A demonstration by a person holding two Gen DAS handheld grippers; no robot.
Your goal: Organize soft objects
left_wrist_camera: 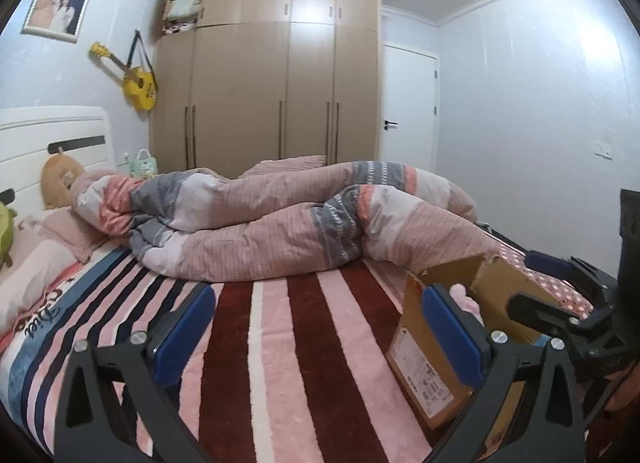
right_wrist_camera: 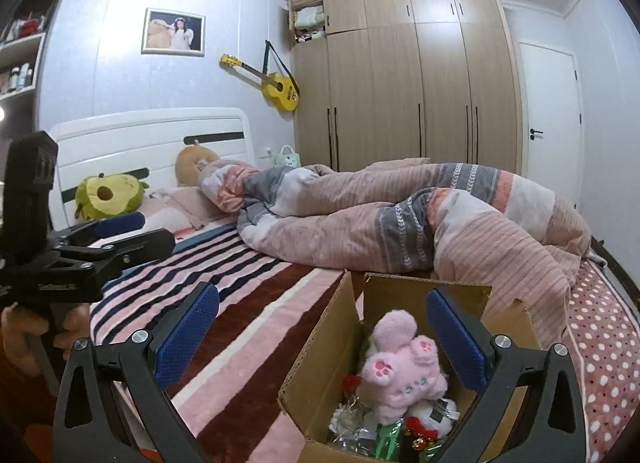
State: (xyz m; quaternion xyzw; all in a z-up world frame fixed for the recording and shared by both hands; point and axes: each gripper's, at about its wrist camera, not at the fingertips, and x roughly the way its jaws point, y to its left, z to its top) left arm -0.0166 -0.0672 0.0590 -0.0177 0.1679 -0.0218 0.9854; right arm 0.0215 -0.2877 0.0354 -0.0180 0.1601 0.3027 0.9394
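Note:
An open cardboard box (right_wrist_camera: 320,367) stands on the striped bed near its front edge. A pink plush rabbit (right_wrist_camera: 400,371) lies upside down on top of other small toys inside it. My right gripper (right_wrist_camera: 322,335) is open and empty just above the box, the rabbit between its blue pads. My left gripper (left_wrist_camera: 316,327) is open and empty over the striped blanket, left of the box (left_wrist_camera: 424,355). It shows in the right wrist view (right_wrist_camera: 120,231) at the left. A green avocado plush (right_wrist_camera: 108,197) and a brown plush (right_wrist_camera: 192,163) rest by the headboard.
A rumpled pink and grey duvet (left_wrist_camera: 280,219) lies across the bed behind the box. Pink pillows (left_wrist_camera: 68,231) sit by the white headboard (right_wrist_camera: 152,135). A large wardrobe (left_wrist_camera: 264,75), a yellow guitar (left_wrist_camera: 136,81) on the wall and a white door (left_wrist_camera: 408,103) stand beyond.

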